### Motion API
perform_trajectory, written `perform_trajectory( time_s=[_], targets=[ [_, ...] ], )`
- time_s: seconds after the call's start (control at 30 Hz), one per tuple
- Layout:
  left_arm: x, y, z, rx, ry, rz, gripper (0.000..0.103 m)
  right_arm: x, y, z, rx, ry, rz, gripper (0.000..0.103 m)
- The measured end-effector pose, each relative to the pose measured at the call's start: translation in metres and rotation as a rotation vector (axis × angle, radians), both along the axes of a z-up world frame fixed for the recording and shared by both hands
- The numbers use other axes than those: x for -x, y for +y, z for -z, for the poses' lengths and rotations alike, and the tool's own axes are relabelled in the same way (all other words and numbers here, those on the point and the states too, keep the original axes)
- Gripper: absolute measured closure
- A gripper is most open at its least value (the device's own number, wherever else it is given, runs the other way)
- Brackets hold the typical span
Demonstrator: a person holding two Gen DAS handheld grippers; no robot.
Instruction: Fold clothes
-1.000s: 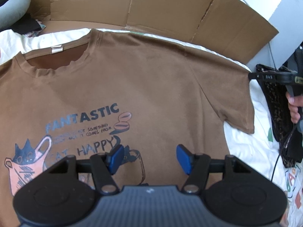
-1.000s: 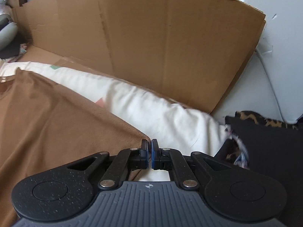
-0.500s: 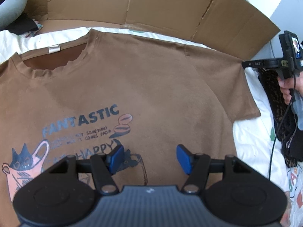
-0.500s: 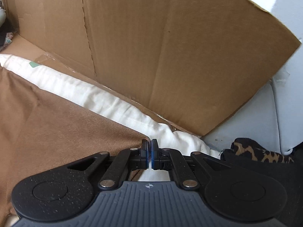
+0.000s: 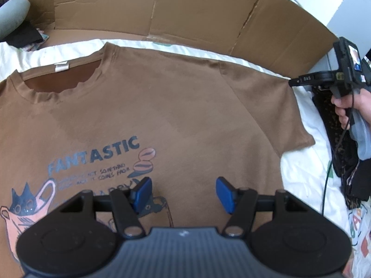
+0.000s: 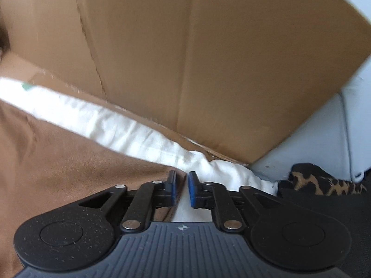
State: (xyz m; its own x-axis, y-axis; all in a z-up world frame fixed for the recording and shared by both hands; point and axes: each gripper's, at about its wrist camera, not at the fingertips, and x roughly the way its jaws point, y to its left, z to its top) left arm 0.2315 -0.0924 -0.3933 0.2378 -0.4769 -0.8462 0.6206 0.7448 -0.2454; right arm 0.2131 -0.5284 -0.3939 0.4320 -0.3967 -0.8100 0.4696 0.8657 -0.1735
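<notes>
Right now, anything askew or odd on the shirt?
Nothing stands out. The brown printed T-shirt lies flat, front up, on the white bedsheet, its sleeve spread out. No damage or spills visible.

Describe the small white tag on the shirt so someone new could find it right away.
Start at the brown printed T-shirt spread flat on the white bedding. Follow its neckline to the back of the collar, where a small white rectangular label is sewn, the only white patch on the brown fabric.

White bedsheet [image 5: 299,169] carries a flat brown T-shirt [image 5: 162,106] and leopard-print cloth [image 5: 336,139]
</notes>
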Motion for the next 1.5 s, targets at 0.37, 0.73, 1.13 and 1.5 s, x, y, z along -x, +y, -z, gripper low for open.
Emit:
perform_trajectory(
  time_s=[0.37,0.73,1.13,1.5],
  targets=[
    [0.024,-0.023,-0.018,0.063,-0.004,0.063,0.064,0.048,0.044,-0.021,-0.113,-0.061,-0.031,0.090],
    [0.064,-0.071,-0.023,0.124,-0.002,0.232,0.075,0.094,0.068,-0.019,-0.192,-0.061,0.020,0.089],
    [0.092,-0.090,0.011,-0.015,0.029,0.275,0.073,0.120,0.079,-0.002,-0.304,-0.101,0.123,0.071],
    [0.104,-0.088,0.016,-0.109,-0.017,0.295,0.083,0.121,0.068,0.019,-0.463,-0.145,0.255,0.071]
  ],
)
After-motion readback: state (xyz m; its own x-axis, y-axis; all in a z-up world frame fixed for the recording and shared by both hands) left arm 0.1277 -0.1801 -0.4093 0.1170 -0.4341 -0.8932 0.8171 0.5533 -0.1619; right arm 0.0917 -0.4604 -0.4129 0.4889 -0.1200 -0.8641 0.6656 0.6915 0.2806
